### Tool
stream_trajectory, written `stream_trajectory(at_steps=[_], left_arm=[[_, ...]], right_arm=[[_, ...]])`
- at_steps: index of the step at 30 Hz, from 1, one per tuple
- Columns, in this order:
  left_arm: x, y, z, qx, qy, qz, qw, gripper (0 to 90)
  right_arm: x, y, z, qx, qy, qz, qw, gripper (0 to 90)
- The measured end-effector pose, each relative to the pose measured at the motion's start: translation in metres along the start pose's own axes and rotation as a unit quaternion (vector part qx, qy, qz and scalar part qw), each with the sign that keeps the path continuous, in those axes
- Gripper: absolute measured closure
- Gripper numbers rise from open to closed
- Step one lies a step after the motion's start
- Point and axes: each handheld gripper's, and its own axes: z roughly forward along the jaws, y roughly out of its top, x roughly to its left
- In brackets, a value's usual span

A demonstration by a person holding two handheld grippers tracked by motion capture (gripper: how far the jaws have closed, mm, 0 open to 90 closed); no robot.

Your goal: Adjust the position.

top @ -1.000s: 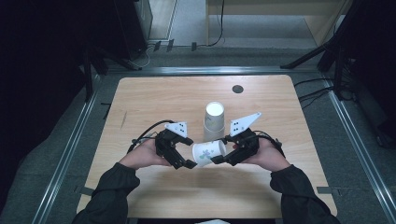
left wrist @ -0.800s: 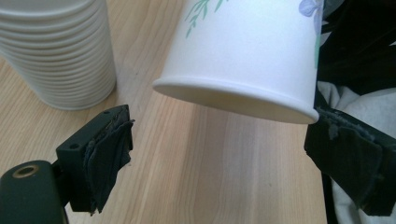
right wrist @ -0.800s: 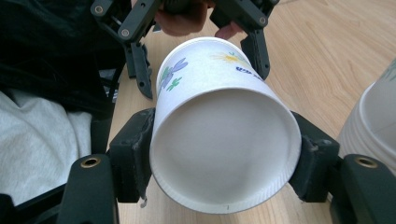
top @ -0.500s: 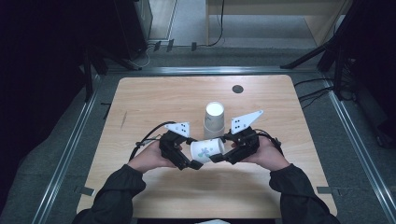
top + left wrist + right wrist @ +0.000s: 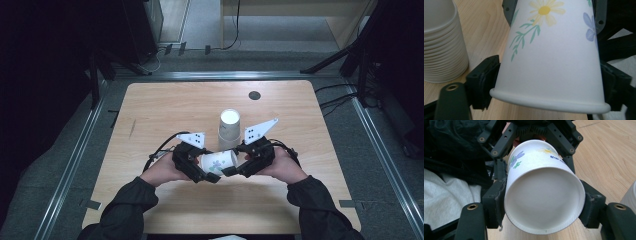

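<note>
Both tongs, L (image 5: 212,176) & R (image 5: 229,170), grip one flowered cup (image 5: 219,162) betw. them, axis lying sideways; cup stack (image 5: 229,129) just beyond.

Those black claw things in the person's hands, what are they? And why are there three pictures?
They are grippers: hand-held tongs with two black jaws each. The person holds the left gripper and the right gripper, one in each hand.

The big picture comes from a camera up above, looking down on the wooden table. The other two come from little cameras riding on each gripper, looking along its jaws.

Both grippers squeeze the same flowered paper cup, lying sideways between them. The left gripper view sees its rolled rim and daisy; the right gripper view sees its flat bottom end. Behind it stands a stack of plain white cups, upside down.
</note>
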Motion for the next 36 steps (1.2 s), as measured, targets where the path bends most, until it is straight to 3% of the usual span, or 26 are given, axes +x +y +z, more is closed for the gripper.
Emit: stream_trajectory(at_steps=[12,17,23,28,32,36], left_arm=[[0.001,0.001,-0.003,0.004,0.002,0.002,1.0,23.4],[0.004,0.002,-0.007,0.009,0.003,0.001,1.0,23.4],[0.004,0.002,-0.018,0.002,0.006,0.003,1.0,23.4],[0.002,0.005,-0.022,0.03,0.027,0.01,0.9991,23.3],[0.004,0.008,-0.026,0.039,0.029,0.007,0.9988,23.3],[0.003,0.01,-0.027,0.065,0.041,0.016,0.9969,23.3]], right_arm=[[0.001,0.0,0.001,0.0,0.0,0.002,1.0,33.3],[0.001,-0.001,0.003,0.01,-0.023,-0.004,0.9997,25.1],[0.0,-0.005,0.004,0.022,-0.031,0.002,0.9993,23.3],[-0.001,-0.005,0.005,0.026,-0.034,-0.003,0.9991,23.2],[-0.002,-0.008,0.004,0.036,-0.04,-0.004,0.9986,23.2],[-0.003,-0.01,0.003,0.038,-0.047,-0.006,0.9982,23.1]])
